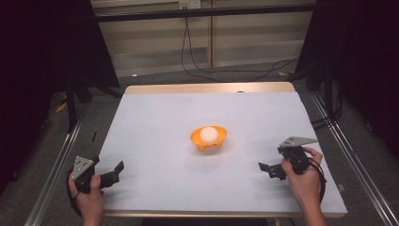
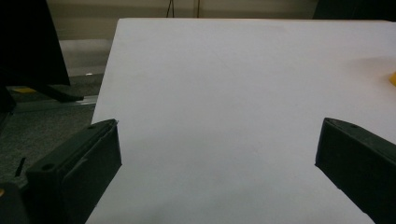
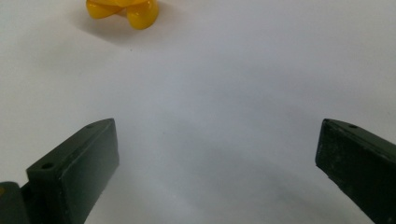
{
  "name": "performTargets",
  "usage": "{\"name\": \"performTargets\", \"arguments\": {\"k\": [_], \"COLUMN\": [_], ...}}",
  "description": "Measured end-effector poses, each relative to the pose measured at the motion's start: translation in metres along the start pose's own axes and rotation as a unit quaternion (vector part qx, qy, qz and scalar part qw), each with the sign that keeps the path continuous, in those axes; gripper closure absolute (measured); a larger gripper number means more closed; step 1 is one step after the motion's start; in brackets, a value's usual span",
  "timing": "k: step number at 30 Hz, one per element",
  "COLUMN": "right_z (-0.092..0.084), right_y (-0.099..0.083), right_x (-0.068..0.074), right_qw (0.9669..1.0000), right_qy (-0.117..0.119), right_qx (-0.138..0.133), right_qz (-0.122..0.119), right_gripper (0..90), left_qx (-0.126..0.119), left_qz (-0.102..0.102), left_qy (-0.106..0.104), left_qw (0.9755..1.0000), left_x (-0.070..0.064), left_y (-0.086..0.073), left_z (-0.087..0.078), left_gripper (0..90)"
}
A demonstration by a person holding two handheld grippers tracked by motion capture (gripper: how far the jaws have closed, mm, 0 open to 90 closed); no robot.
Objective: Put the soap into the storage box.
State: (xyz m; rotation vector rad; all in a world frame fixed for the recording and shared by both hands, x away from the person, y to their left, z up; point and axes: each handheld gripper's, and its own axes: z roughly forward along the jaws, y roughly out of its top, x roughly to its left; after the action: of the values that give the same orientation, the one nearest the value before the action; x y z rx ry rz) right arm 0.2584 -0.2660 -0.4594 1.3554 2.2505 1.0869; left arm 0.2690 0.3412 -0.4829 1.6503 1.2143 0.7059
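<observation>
White, matte tabletop (image 1: 155, 188), smooth and sheet-like, with a pale wooden edge along the far side and a thin wooden strip at the near side. Near the middle, an orange bowl (image 1: 208, 139) of glossy plastic with a wavy, lobed rim, holding a round white ball (image 1: 209, 134) with a dull, even surface. Ball seated inside the bowl, rising a little above the rim.

At the near left corner, the left gripper (image 1: 115, 172) gripped in a hand (image 1: 87, 195), black and blocky, topped by a grey three-cornered plate, fingers spread wide with nothing between them. At the near right, the right gripper (image 1: 266, 169) gripped in the other hand (image 1: 303, 181), same black build and grey plate, fingers likewise spread wide and empty. Both grippers well apart from the bowl, one on each side of it.

Seen from the left gripper view, two black, flat-faced, angular fingers (image 2: 79, 163) far apart over bare white surface, with a sliver of the orange bowl (image 2: 392, 78) at the right edge. Seen from the right gripper view, the same kind of fingers (image 3: 79, 163) wide apart, and the bowl's shiny, rounded orange lobes (image 3: 128, 9) at the top left, casting a soft shadow.

Beyond the tabletop, grey carpet-like floor, black cables, and metal rails along both sides.
</observation>
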Motion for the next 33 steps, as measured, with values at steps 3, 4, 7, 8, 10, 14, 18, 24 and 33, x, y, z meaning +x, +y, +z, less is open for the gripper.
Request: {"name": "performTargets", "arguments": {"k": [3,4,7,8,10,14,18,24,33], "right_z": [-0.005,-0.008,-0.015,-0.017,-0.021,-0.027,-0.036,-0.052,-0.075], "right_y": [-0.008,-0.011,-0.019,-0.021,-0.026,-0.034,-0.047,-0.062,-0.08], "right_x": [-0.004,-0.006,-0.011,-0.013,-0.017,-0.021,-0.029,-0.039,-0.051], "right_qw": [1.0,0.9999,0.9997,0.9996,0.9993,0.999,0.9981,0.996,0.9924], "right_qy": [-0.004,-0.006,-0.011,-0.014,-0.015,-0.022,-0.034,-0.045,-0.064], "right_qx": [-0.005,-0.007,-0.015,-0.017,-0.021,-0.023,-0.029,-0.047,-0.063], "right_qz": [0.006,0.008,0.017,0.02,0.027,0.03,0.042,0.061,0.085], "right_gripper": [0.0,0.0,0.0,0.0,0.0,0.0,0.0,0.0,0.0], "left_qx": [0.0,-0.001,-0.001,-0.001,0.0,-0.001,-0.001,-0.001,-0.001], "left_qz": [0.0,0.0,0.001,0.002,0.001,0.001,0.001,0.002,0.003], "left_qy": [-0.001,-0.002,-0.001,0.0,-0.001,-0.001,-0.001,-0.001,0.0], "left_qw": [1.0,1.0,1.0,1.0,1.0,1.0,1.0,1.0,1.0], "left_x": [0.0,0.0,0.0,0.0,0.0,0.0,0.0,0.0,-0.001], "left_y": [0.0,0.0,0.0,0.0,0.0,0.0,0.0,0.0,0.0], "left_z": [0.0,0.0,0.0,0.0,0.0,0.0,0.0,0.0,0.0], "left_gripper": [0.0,0.0,0.0,0.0,0.0,0.0,0.0,0.0,0.0]}}
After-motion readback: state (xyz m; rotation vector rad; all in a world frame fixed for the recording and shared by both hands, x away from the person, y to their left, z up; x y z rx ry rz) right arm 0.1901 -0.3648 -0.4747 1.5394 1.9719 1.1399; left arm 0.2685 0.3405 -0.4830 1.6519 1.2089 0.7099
